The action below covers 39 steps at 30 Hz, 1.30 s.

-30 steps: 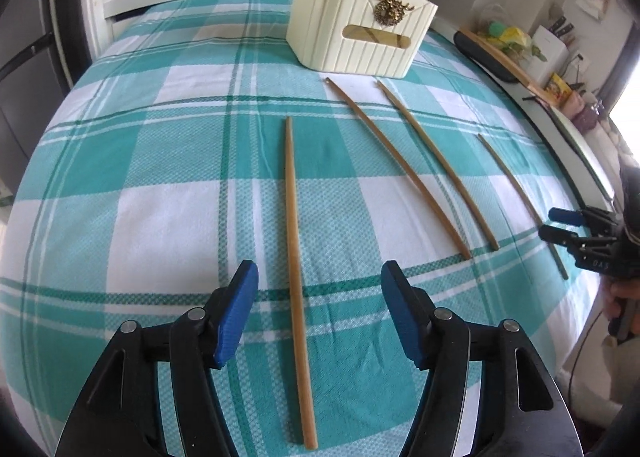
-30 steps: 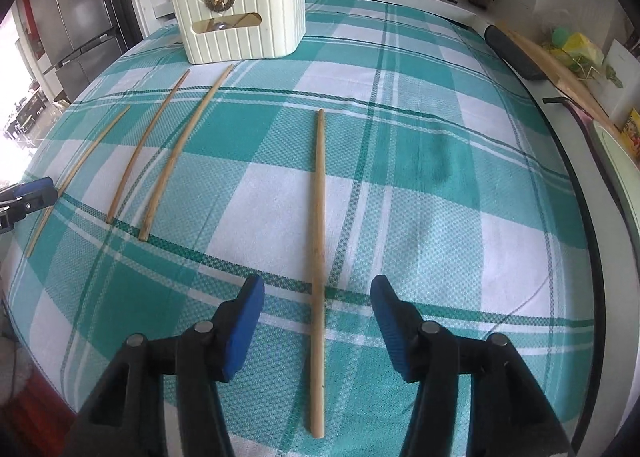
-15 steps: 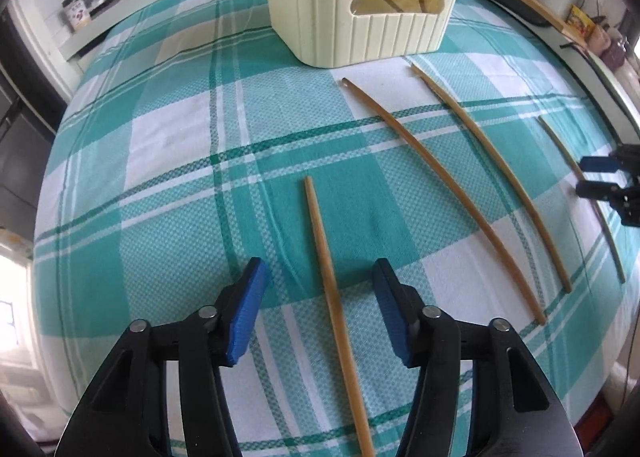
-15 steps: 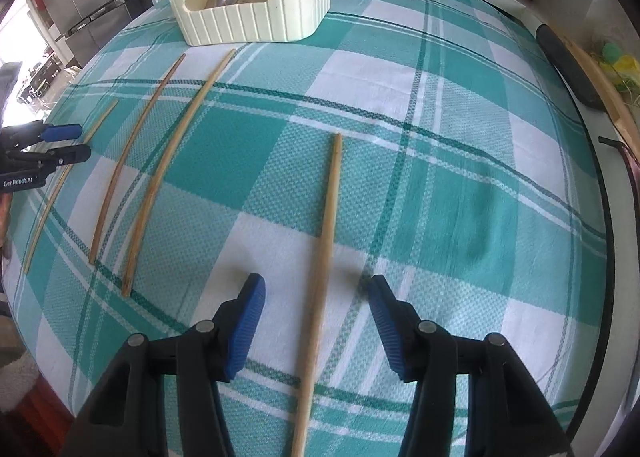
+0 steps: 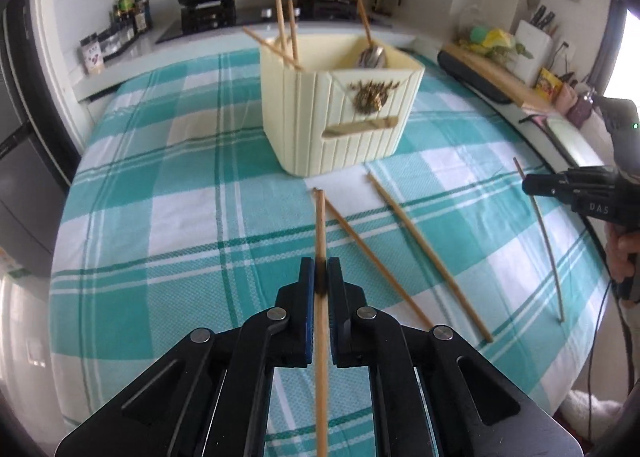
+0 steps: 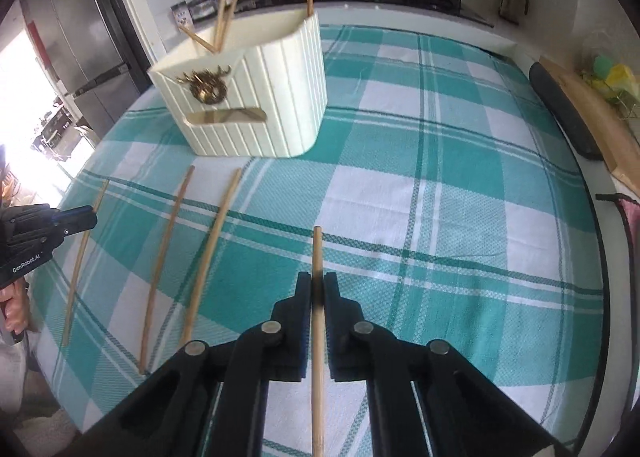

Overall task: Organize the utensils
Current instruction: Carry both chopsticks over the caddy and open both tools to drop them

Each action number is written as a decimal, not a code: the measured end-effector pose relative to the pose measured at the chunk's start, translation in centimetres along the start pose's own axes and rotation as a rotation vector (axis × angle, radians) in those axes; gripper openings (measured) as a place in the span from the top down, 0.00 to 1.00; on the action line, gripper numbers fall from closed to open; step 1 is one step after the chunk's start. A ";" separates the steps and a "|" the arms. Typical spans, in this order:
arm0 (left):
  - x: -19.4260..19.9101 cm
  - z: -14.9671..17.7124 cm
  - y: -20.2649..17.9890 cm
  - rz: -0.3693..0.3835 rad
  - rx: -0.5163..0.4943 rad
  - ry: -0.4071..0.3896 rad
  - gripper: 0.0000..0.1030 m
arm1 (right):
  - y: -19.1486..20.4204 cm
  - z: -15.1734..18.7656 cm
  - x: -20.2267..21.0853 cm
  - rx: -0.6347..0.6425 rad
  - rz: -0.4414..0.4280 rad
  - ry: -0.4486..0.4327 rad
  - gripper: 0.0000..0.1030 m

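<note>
— Kitchen stuff is at the back, and the table (image 5: 168, 217) has a green checked cloth. What do your jaws hold?

— My left gripper (image 5: 321, 271) just squeezed shut on one chopstick (image 5: 320, 225). My right gripper (image 6: 317, 285) just squeezed shut on another chopstick (image 6: 317, 257).

— Where are the rest?

— Three loose chopsticks (image 6: 168, 253) lie on the cloth between my two grippers, near the cream holder (image 5: 344, 113). More sticks stand inside it.

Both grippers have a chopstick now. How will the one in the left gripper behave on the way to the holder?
Probably stiff: the chopstick juts straight out. The left gripper pinches one narrow spot, so it may pivot. Likely light.
</note>
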<state>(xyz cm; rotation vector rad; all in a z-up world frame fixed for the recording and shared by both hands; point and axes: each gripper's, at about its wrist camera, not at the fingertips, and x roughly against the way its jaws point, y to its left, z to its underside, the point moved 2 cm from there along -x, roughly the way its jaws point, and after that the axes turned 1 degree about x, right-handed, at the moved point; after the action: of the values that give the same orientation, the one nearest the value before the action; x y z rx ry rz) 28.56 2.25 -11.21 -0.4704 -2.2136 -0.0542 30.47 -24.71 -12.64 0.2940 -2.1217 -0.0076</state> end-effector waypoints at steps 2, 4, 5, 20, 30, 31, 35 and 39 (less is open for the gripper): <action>2.8 -0.4 -0.2 0.024 -0.003 -0.063 0.96 | 0.6 0.1 3.0 0.026 -0.009 -0.056 0.94; 4.9 -0.5 -0.4 0.053 -0.005 -0.113 0.96 | 1.2 0.6 6.0 0.048 -0.012 -0.110 0.94; 5.8 -0.6 -0.6 0.063 -0.005 -0.134 0.96 | 1.3 0.6 7.2 0.054 -0.015 -0.135 0.94; 10.4 -3.2 -0.8 0.147 0.030 -0.296 0.96 | 2.5 -2.1 15.0 -0.004 -0.037 -0.414 0.94; 12.7 -6.6 0.0 0.120 -0.003 -0.377 0.96 | 1.3 -7.2 16.1 -0.010 -0.015 -0.445 0.94; 12.9 -7.2 0.0 0.115 -0.007 -0.390 0.96 | 1.3 -7.8 16.2 -0.012 -0.009 -0.454 0.94; 14.1 -10.1 0.5 0.097 -0.007 -0.453 0.96 | 0.9 -10.4 16.8 -0.016 0.010 -0.497 0.94; 14.5 -13.9 1.1 0.088 0.015 -0.536 0.96 | 0.8 -13.4 17.2 -0.017 0.011 -0.553 0.94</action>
<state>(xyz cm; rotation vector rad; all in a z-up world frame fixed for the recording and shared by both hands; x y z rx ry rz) 31.08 5.05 8.57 -0.6281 -2.7089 0.1530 32.71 -26.15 9.05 0.2932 -2.6696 -0.1124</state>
